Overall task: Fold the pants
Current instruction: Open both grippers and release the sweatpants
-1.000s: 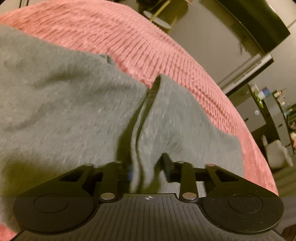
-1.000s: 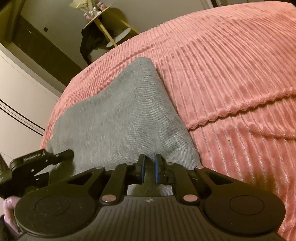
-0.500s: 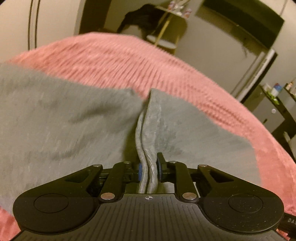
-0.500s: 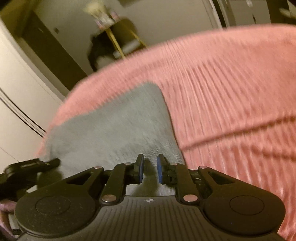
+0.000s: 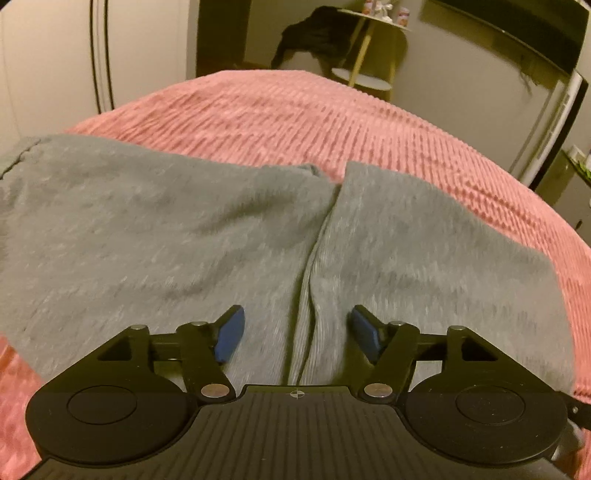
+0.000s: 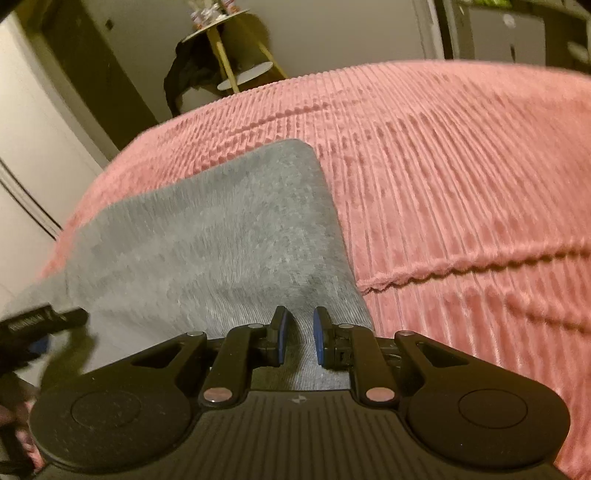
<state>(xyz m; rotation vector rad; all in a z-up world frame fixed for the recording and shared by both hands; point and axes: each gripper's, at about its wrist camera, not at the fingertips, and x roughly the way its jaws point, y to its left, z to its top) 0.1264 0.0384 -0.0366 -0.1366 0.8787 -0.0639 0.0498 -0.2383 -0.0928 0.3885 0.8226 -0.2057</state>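
Note:
Grey pants [image 5: 155,236] lie folded on a pink ribbed bedspread [image 5: 369,125]. My left gripper [image 5: 297,332] hovers low over them with its jaws opening wide. A raised fold of the cloth runs between the blue pads [image 5: 229,338], which do not touch it. In the right wrist view the pants [image 6: 207,229] end at a straight folded edge beside the bedspread [image 6: 461,177]. My right gripper [image 6: 299,338] has its jaws a narrow gap apart at the near right corner, with a pinch of grey cloth between the pads and creases running into it. One of the left gripper's fingers [image 6: 55,319] shows at the left edge.
Past the bed's far edge stands a small round side table [image 5: 373,44] with a dark garment [image 5: 314,33] draped on it. A pale wall and a dark doorway are behind. The bedspread to the right of the pants carries a raised seam [image 6: 461,269].
The left jaws have sprung apart and let go of the pinched fold, which now lies loose between them. Both cameras have tipped up and show more of the room. The right jaws' gap has widened slightly.

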